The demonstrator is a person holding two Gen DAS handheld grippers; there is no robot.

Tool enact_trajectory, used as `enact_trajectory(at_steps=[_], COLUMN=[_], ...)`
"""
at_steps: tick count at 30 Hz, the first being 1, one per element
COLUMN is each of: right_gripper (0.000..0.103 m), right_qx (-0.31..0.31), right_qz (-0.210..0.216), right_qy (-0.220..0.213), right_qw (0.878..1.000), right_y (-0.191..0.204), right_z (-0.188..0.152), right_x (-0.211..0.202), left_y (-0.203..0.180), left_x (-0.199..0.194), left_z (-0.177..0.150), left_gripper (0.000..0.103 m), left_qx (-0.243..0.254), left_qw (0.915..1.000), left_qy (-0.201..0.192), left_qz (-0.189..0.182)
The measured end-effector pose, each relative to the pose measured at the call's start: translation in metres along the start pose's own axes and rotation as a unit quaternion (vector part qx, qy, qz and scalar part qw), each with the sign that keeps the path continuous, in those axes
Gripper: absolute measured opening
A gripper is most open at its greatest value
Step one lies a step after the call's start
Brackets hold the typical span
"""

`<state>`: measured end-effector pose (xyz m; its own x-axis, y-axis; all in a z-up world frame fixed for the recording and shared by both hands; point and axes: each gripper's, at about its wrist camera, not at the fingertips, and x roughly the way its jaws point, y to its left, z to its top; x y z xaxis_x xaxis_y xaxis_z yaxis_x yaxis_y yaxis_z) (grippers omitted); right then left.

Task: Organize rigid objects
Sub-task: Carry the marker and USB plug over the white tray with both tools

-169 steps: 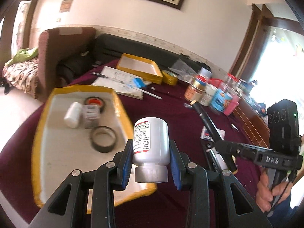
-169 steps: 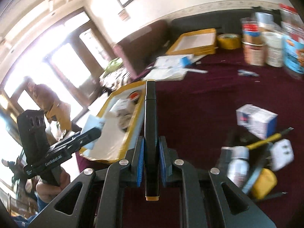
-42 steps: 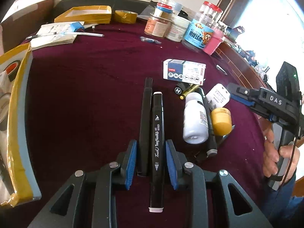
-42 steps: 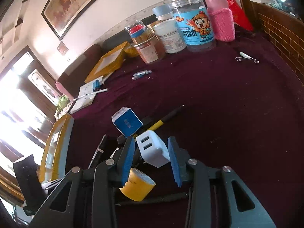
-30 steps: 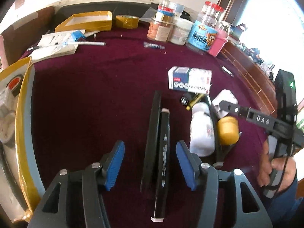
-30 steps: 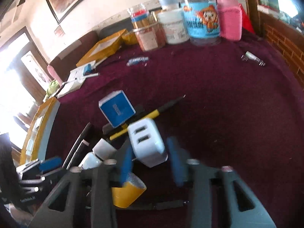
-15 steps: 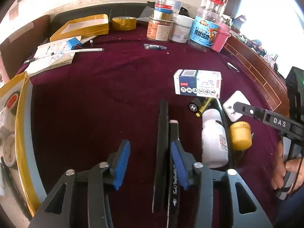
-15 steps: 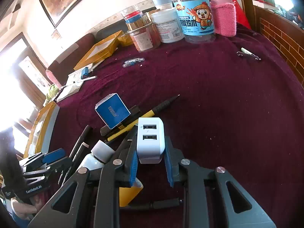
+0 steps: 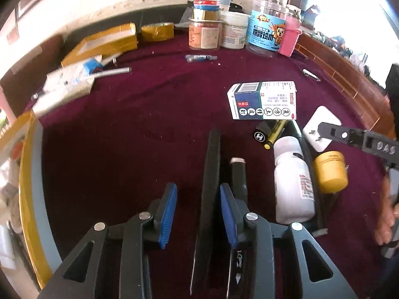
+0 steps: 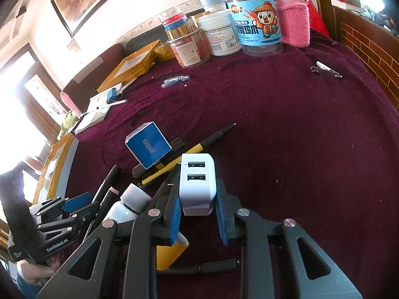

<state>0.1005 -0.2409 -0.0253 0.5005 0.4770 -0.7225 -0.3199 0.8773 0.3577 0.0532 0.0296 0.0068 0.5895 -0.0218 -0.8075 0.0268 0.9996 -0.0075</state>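
The left claw [image 9: 198, 211] (jaws just closing) is straddling a flat black pen [image 9: 210, 186] without gripping, beside the marker [image 9: 238, 174]; the right claw [image 10: 197, 214] is clamping the white charger [image 10: 197, 182].

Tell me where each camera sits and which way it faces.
Left wrist: on the left tool, looking down across the table; its jaws have just been closing around a black marker, not yet pinching it; the right tool enters at the right.
Right wrist: on the right tool, looking down across the table; it clamps a white charger; the left tool shows lower left.
Shared: the blue-white box, the white bottle.
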Motion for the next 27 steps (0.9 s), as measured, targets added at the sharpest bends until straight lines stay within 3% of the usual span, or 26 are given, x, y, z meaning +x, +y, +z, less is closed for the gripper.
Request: enact_trajectory(at_steps=[1,3,13,21,27], right_gripper=[0.023,0.023,0.023,0.024,0.024], right_qx=[0.0,0.001,0.003,0.006,-0.009], right_qz=[0.0,-0.001,0.004,0.02,0.062], right_qy=[0.0,0.0,-0.018,-0.048,-0.076], right_qw=[1.0,1.0,1.0,0.999,0.995], right_y=[0.0,-0.001,-0.001,0.003,0.018], right_z=[0.0,0.0,0.001,0.003,0.0], right_x=[0.0,0.0,-0.01,-0.025,-0.04], left_y=[-0.002,-0.002,0.02,0.03,0.036], left_x=[0.0,-0.003,-0.024,-0.047,-0.072], left_z=[0.0,-0.003,-0.017,-0.021,-0.024], left_gripper=[0.024,0.014,0.014,0.014,0.014], left_qx=[0.001,-0.009,-0.082,-0.101,-0.107], left_qw=[1.0,0.9999,0.9939,0.9904,0.988], left_qy=[-0.003,-0.01,-0.025,-0.049,-0.072], left_qz=[0.002,-0.008,-0.07,-0.08,-0.085])
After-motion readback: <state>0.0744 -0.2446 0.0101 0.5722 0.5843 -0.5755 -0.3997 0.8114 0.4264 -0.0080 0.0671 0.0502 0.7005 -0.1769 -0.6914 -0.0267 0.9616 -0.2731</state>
